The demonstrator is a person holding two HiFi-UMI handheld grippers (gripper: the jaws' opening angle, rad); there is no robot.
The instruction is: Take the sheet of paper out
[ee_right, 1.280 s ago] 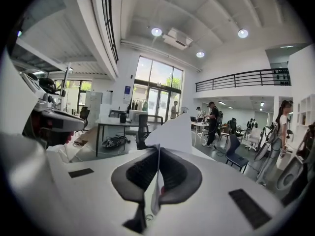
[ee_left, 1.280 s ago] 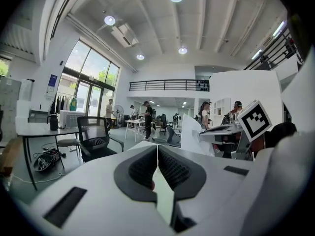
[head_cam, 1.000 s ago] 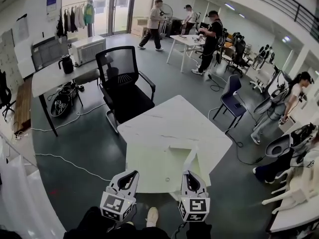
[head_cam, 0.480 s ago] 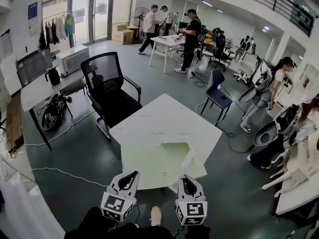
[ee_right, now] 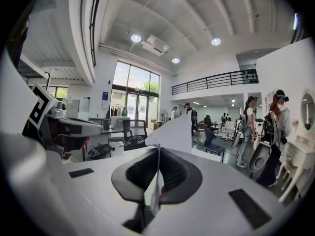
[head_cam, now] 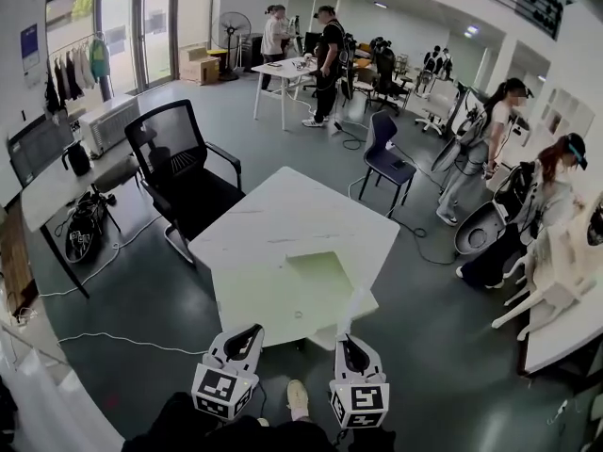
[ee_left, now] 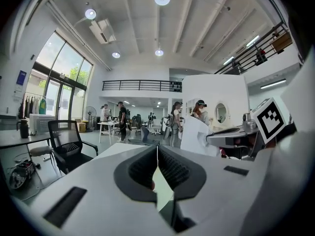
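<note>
- Sheet [head_cam: 355, 307]: pinched by its lower edge in the right gripper [head_cam: 347, 339]. It stands near upright at 12 o'clock from the jaws. The right gripper view shows the paper [ee_right: 174, 132] rising from between the closed pads.
- Change: a second ago the sheet's top stood close against the raised flap of the folder [head_cam: 273, 295]. It now stands apart from that flap, toward 5 o'clock, over the near corner of the table [head_cam: 283, 215].
- Camera: the head view has swung over the same second, so part of that shift may be only apparent.
- Left gripper [head_cam: 247, 337]: jaws pressed together with no paper between them, as its own view confirms [ee_left: 157, 149]. It hangs at the table's near edge, at 9 o'clock from the right gripper, and has kept that station throughout.
- Folder: lies flat on the table at 11 o'clock from the right gripper, and neither tool restrains it.
- Assessment: the withdrawal looks complete or nearly so. The sheet's bottom edge is hidden behind the right gripper, so I cannot tell whether any corner remains inside.
- Risk: thin paper held at one edge may sag or slip if moved quickly.
</note>
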